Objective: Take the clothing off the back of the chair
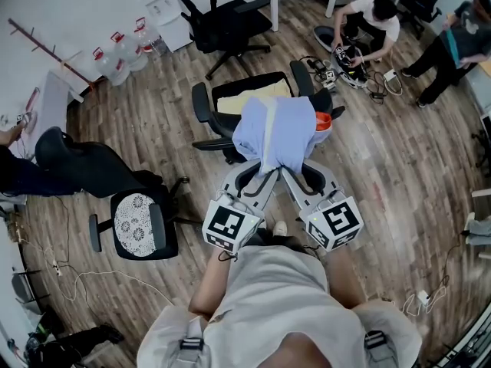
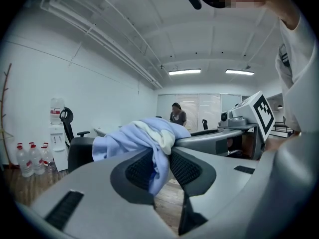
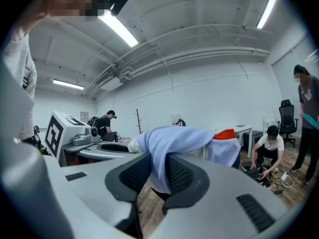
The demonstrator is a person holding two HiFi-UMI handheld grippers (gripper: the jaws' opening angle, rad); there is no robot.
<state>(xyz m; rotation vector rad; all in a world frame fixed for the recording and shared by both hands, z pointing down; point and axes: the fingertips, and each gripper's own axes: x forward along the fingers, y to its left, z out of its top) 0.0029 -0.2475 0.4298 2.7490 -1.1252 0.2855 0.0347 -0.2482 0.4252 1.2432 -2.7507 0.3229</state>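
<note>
While the light-blue clothing (image 1: 275,131) hangs bunched over the top edge of the chair (image 1: 202,103) back, I've got both tools on it. The left gripper (image 2: 160,166) is nipped narrow on a hanging fold, with fabric pressed between the black ribbed pads. The right gripper (image 3: 158,173) is the same: jaws nearly together, cloth pinched between them and draping down below the tips. From the head view the two come in side by side at the near edge of the chair back, tips close together under the bundle. A cream strip runs down the middle of the clothing. There's an orange bit (image 1: 323,119) at the right edge of the bundle, prob. part of another garment, but I can't say for sure. The chair's seat holds a pale yellow cushion (image 1: 242,98).

Farther out, on the wood floor (image 1: 153,136): a 2nd black office chair (image 1: 222,21) beyond, a chair with a lace-pattern seat (image 1: 138,222) to the left, water bottles (image 1: 115,60) by the wall, and a person crouching over cables (image 1: 368,21) at top right.
</note>
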